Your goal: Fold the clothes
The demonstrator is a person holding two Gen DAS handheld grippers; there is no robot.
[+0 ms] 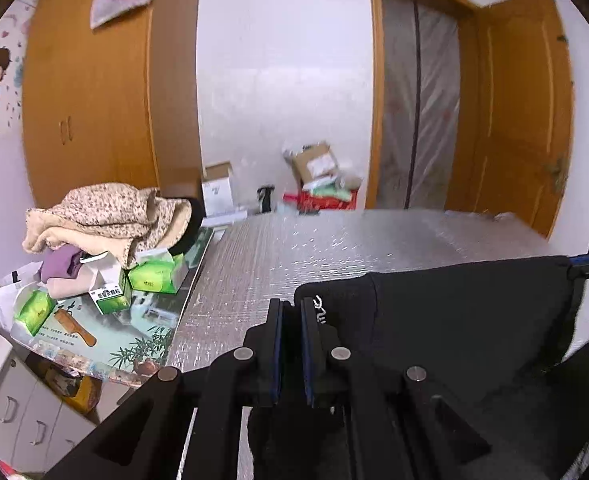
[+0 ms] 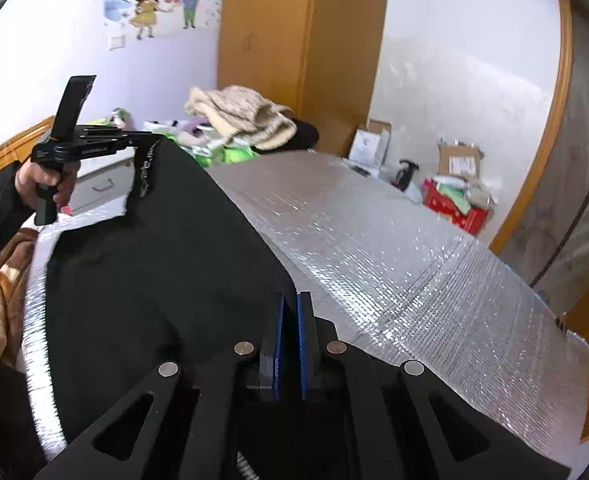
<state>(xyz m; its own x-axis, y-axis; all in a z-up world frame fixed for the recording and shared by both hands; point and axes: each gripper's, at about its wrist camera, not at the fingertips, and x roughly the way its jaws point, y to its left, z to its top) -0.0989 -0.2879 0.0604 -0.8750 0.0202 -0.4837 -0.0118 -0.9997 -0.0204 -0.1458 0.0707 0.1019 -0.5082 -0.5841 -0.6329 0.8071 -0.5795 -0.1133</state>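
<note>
Over the near part of the bench (image 2: 394,248), which is covered with a silver quilted foil sheet, a black garment (image 2: 166,272) is stretched between the two claws and lifted from the surface along its upper edge. Its lower part hangs down toward the near edge of the bench. White letters are printed on the cloth near the left corner of this edge; they are too small to read.

At the far left corner of the bench lies a pile of beige and speckled clothes (image 1: 106,216) on top of green tissue packs (image 1: 158,274), and a wooden comb (image 1: 76,330) lies just beside them.

The left claw (image 1: 291,308) is clenched on the upper edge of the garment; the black cloth sits between its blue pads, which are nearly together. In the right wrist view a hand (image 2: 44,182) holds the handle of this claw.

The right claw (image 2: 290,300) is clenched on the other end of the same edge, with only a thin fold of cloth between its pads.
</note>
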